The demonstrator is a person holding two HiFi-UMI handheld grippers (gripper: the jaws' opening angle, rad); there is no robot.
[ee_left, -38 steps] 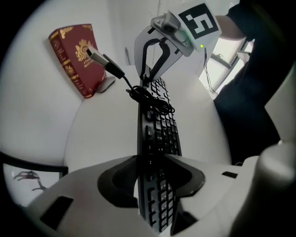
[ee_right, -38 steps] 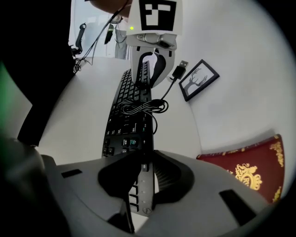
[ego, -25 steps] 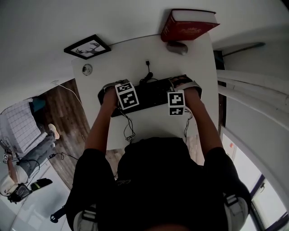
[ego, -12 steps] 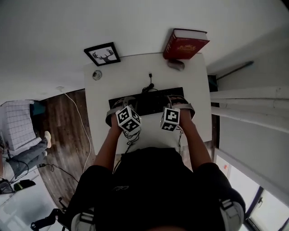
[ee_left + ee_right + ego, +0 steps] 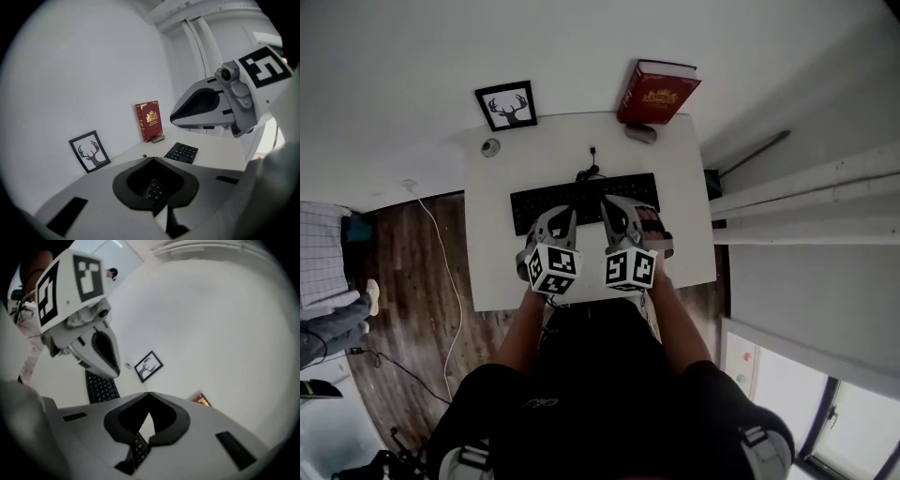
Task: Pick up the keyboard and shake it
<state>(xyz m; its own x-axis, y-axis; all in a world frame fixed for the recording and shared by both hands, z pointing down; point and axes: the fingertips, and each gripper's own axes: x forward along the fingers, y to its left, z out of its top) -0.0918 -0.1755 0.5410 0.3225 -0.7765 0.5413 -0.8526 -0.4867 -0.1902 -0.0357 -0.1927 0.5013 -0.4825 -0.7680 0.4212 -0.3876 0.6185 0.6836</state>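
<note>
Black keyboard [image 5: 581,199] lies flat on the white table [image 5: 492,272] in the head view, with the left gripper [image 5: 566,214] and right gripper [image 5: 612,202] held side by side over its middle. Left gripper view: its jaws are pressed together on nothing, and the keyboard lies on the table beyond them. Right gripper view: its jaws are likewise closed and empty, with keys visible below.

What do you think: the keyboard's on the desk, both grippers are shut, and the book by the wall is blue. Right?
Not quite. The book is red, not blue; the head view shows it. The rest holds: the keyboard lies on the desk, and the left gripper and right gripper are both shut.
</note>
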